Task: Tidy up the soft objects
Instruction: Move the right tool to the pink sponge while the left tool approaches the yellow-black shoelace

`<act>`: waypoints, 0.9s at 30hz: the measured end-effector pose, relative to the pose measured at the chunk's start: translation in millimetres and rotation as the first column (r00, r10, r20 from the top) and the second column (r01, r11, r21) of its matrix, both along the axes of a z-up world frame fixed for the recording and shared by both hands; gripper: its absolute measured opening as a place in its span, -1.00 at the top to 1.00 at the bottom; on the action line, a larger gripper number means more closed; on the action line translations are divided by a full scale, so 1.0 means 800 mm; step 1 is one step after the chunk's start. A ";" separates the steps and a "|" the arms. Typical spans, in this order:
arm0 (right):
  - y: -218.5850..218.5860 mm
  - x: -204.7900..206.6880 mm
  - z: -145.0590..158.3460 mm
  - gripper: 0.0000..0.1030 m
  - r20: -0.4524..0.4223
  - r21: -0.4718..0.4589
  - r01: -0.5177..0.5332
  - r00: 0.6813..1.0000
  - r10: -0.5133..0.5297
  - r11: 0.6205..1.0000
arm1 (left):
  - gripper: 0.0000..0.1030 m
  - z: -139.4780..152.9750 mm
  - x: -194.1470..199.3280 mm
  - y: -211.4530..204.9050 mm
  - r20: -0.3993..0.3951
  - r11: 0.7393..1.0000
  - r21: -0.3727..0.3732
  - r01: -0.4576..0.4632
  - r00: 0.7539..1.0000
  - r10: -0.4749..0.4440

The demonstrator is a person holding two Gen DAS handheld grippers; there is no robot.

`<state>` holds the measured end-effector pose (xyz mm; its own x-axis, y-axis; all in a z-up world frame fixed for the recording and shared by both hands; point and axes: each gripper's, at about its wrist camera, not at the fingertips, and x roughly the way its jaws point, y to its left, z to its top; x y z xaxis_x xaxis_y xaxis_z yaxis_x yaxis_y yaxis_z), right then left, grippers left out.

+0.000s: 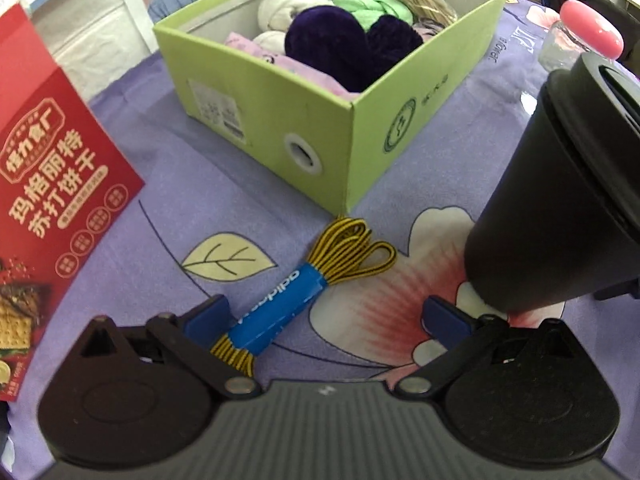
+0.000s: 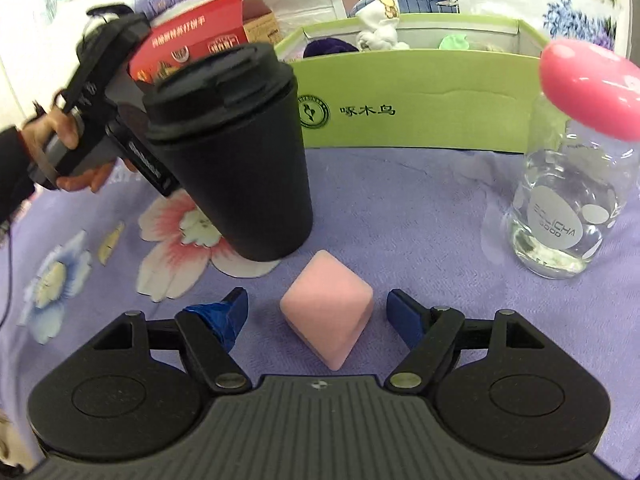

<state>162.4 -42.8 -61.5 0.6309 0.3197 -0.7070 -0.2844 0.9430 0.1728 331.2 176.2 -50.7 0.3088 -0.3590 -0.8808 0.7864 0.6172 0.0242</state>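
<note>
Shoelaces (image 1: 308,280), a yellow-and-black bundle in a blue paper sleeve, are lying between the wide-open fingers of the left claw (image 1: 326,314). It's got nothing in it, and the bundle's near end sits just beside the left finger. Looks light and floppy to me, so I'd pinch across the sleeve, since that's the one firm bit; the loose loops would probably just squish and slip.

Right claw (image 2: 316,312) is spread wide too and holding nothing, with a pink foam block (image 2: 326,316) sitting between the fingers on the purple flowery surface (image 2: 420,208). Foam should be super light and squashy, so a gentle squeeze across its flat faces seems fine.

Further out, a black lidded cup (image 2: 236,152) stands near the block and a clear bottle with a pink cap (image 2: 572,192) is off to the right. Behind them is the green box (image 1: 280,120), already holding socks and purple fluffy stuff. A red cracker box (image 1: 52,184) stands to the left.
</note>
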 end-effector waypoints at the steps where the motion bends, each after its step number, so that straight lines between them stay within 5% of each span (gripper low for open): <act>1: 0.001 -0.001 0.000 -0.23 0.009 -0.021 0.009 1.000 -0.009 1.000 | -0.99 -0.001 0.000 0.000 -0.002 1.000 0.003 -0.003 1.000 0.003; 6: 0.017 -0.010 -0.005 -0.25 0.039 -0.106 0.018 0.999 -0.014 0.994 | -0.99 -0.001 -0.001 -0.003 -0.006 1.000 0.016 -0.014 1.000 0.014; 27: 0.024 0.006 -0.007 -0.43 0.030 -0.143 0.059 0.998 -0.055 0.988 | -0.99 0.001 -0.003 -0.009 -0.008 0.995 0.057 -0.083 0.996 0.084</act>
